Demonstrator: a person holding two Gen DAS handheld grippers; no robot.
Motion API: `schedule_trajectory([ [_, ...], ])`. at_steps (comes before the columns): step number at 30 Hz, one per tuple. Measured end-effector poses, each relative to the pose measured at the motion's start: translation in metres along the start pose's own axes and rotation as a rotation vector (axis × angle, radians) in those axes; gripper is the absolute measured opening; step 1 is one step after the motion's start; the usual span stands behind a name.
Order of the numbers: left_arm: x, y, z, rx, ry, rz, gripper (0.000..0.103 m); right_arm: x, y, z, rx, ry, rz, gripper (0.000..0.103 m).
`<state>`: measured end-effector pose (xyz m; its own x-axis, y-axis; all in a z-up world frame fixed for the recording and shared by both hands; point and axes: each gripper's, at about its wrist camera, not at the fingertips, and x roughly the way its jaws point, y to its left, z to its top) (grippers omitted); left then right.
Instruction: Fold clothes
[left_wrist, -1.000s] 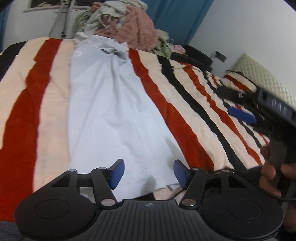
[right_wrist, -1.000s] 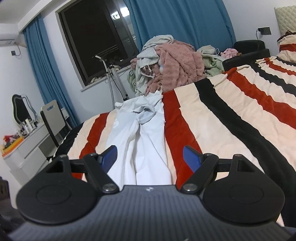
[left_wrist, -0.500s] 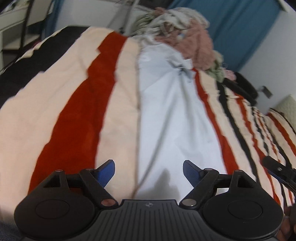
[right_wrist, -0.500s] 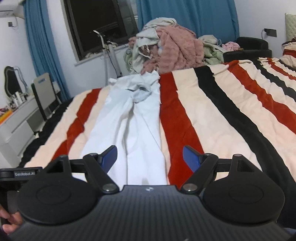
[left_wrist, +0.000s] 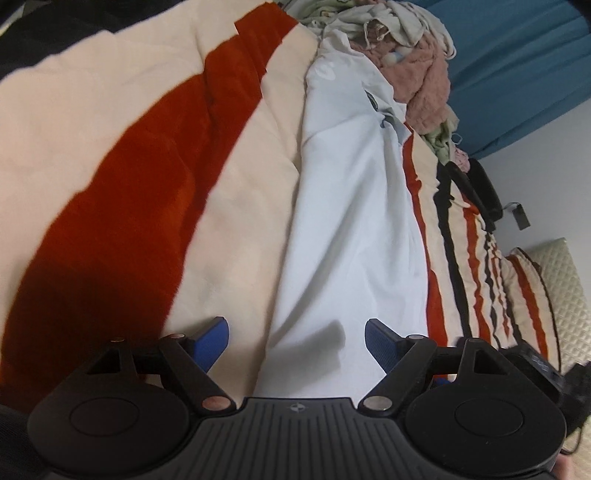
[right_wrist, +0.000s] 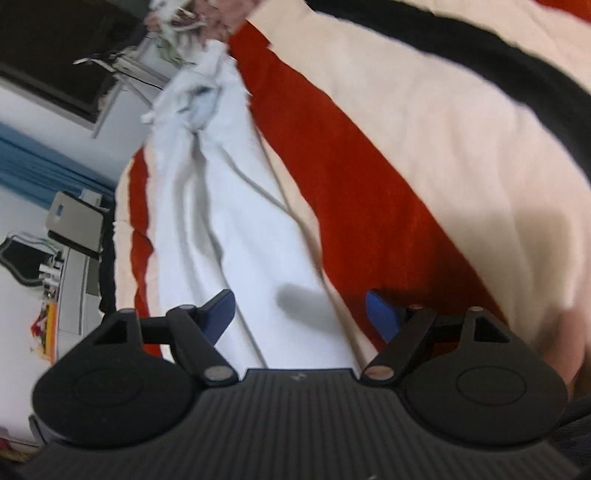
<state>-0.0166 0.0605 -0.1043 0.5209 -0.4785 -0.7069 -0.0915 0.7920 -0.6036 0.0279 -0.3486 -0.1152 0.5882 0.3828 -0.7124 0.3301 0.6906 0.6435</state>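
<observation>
A long white garment (left_wrist: 354, 206) lies stretched out lengthwise on a striped blanket (left_wrist: 122, 177); it also shows in the right wrist view (right_wrist: 243, 229). My left gripper (left_wrist: 295, 343) is open and empty, low over the garment's near end. My right gripper (right_wrist: 300, 315) is open and empty, also just above the near end, over its right edge. Its body shows at the lower right of the left wrist view (left_wrist: 543, 369).
A heap of unfolded clothes (left_wrist: 413, 62) sits at the far end of the bed. Blue curtains (left_wrist: 517, 66) hang behind it. A quilted headboard (left_wrist: 565, 295) is at the right. A chair (right_wrist: 74, 221) and a dresser (right_wrist: 70, 314) stand beside the bed.
Both grippers have dropped lower toward the garment's near end and tilted. The left one opened wider between the first and second frames. Nothing has been grasped.
</observation>
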Motion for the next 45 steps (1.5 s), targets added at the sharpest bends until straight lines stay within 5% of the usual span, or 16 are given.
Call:
schedule_trajectory([
  [4,0.004,-0.004,-0.01,0.009,0.032,-0.047,0.074,0.014,0.008,-0.012,-0.034,0.042,-0.049,0.073],
  [9,0.007,-0.001,-0.021,0.001,0.073,-0.065,0.038,0.022,0.013,-0.021,-0.071,0.079,-0.088,0.069],
  [10,0.007,-0.001,-0.022,-0.001,0.07,-0.069,0.034,0.023,0.013,-0.022,-0.071,0.087,-0.086,0.062],
  [12,0.006,0.0,-0.024,-0.005,0.062,-0.076,0.01,0.02,0.014,-0.026,-0.08,0.092,-0.08,0.052],
  [15,-0.003,0.007,-0.025,-0.042,0.028,-0.1,0.004,0.012,0.011,-0.03,-0.054,0.098,-0.032,0.042],
  [18,-0.013,0.014,-0.026,-0.099,-0.01,-0.125,0.003,0.006,0.004,-0.035,0.003,0.103,0.017,0.032],
  [23,-0.008,0.015,-0.027,-0.116,0.006,-0.094,0.006,0.012,0.009,-0.04,-0.025,0.085,-0.07,0.032],
  [27,0.003,0.012,-0.027,-0.1,0.062,-0.063,0.031,0.019,0.017,-0.043,-0.082,0.113,-0.099,0.034],
  [30,0.011,0.008,-0.03,-0.08,0.099,-0.055,0.032,0.015,0.02,-0.052,-0.072,0.119,-0.057,0.034],
  [34,0.018,0.008,-0.031,-0.078,0.123,-0.057,0.022,0.015,0.023,-0.059,-0.071,0.101,-0.038,0.03],
  [36,0.019,0.008,-0.03,-0.088,0.115,-0.057,0.013,0.011,0.019,-0.058,-0.022,0.079,-0.026,0.014],
  [45,-0.021,-0.006,-0.013,-0.141,-0.016,-0.208,0.005,-0.037,0.019,-0.048,0.067,-0.087,0.211,0.01],
])
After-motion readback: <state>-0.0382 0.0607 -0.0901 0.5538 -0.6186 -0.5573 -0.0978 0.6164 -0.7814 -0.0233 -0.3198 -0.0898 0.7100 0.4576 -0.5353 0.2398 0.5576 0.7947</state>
